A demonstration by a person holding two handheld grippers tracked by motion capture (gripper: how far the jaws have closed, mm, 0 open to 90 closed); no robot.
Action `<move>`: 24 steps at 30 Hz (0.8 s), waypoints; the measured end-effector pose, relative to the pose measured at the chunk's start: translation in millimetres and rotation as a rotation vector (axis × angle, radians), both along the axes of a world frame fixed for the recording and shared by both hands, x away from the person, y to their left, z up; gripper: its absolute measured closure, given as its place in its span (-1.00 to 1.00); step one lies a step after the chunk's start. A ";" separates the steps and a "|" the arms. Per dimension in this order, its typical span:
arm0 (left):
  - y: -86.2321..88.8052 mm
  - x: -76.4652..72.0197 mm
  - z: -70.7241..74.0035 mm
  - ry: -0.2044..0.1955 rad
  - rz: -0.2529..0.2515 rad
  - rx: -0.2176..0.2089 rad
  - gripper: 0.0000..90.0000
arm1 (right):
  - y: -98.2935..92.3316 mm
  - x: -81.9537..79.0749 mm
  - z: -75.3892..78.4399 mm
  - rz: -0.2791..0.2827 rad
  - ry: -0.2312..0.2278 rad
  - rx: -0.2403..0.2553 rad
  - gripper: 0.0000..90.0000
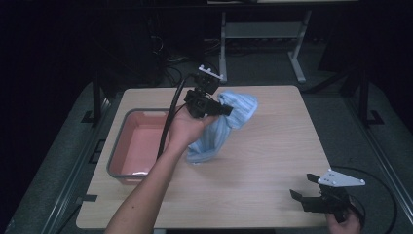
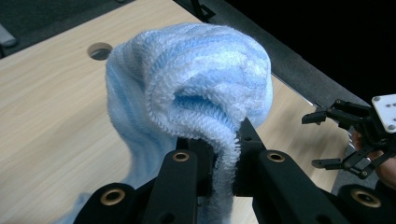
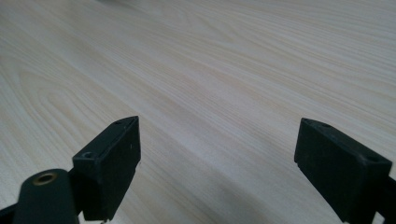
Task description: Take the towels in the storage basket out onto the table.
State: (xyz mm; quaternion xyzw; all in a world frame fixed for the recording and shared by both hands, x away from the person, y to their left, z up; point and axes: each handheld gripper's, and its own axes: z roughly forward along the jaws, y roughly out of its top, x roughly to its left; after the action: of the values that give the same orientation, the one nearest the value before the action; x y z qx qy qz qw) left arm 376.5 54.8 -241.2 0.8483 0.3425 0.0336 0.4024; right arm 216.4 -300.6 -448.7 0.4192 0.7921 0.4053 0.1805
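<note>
Dark room, pale wood surface [image 1: 272, 156] with a pink tub [image 1: 139, 144] at its left. We see the left gripper [image 1: 225, 110] lifted over the surface, fingers clamped on a bunched blue striped towel [image 1: 229, 122] that hangs down, lower end near the wood beside the tub. Right gripper [image 1: 303, 187] rests low at the near right corner, fingers wide apart, holding nothing. Likely carrying the towel: we'd keep the pinch firm and lift until the tail clears. No readable writing or labels.

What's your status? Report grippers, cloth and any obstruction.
Left gripper shut on light blue striped terry towel, lifted over the table. Right gripper open, empty, at near right corner. Pink plastic tub left of towel, nothing blocking.
</note>
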 end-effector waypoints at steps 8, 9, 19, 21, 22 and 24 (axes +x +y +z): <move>-24.7 1.0 -13.2 0.021 -0.041 0.013 0.81 | -1.1 -0.4 0.4 0.001 0.000 0.001 -0.69; -24.7 1.0 -13.2 0.021 -0.041 0.013 0.81 | -1.1 -0.4 0.4 0.001 0.000 0.001 -0.69; -33.8 13.9 -54.6 0.073 -0.036 0.054 0.81 | -0.3 -0.7 0.1 0.004 -0.001 -0.001 -0.69; -34.3 17.1 -66.8 0.090 -0.019 0.056 0.81 | -0.2 -0.8 0.1 0.004 0.000 -0.002 -0.69; -34.8 18.3 -72.1 0.098 -0.011 0.060 0.80 | -0.2 -0.7 -0.1 0.004 0.000 -0.001 -0.69; -34.8 20.7 -80.9 0.110 -0.009 0.067 0.80 | -0.2 -0.5 -0.3 0.005 0.002 0.000 -0.69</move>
State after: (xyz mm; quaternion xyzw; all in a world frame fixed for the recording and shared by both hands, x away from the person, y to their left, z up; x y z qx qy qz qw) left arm 397.2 19.9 -322.1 0.8634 0.3590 -0.0036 0.3545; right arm 215.9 -300.8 -449.0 0.4177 0.7934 0.4051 0.1789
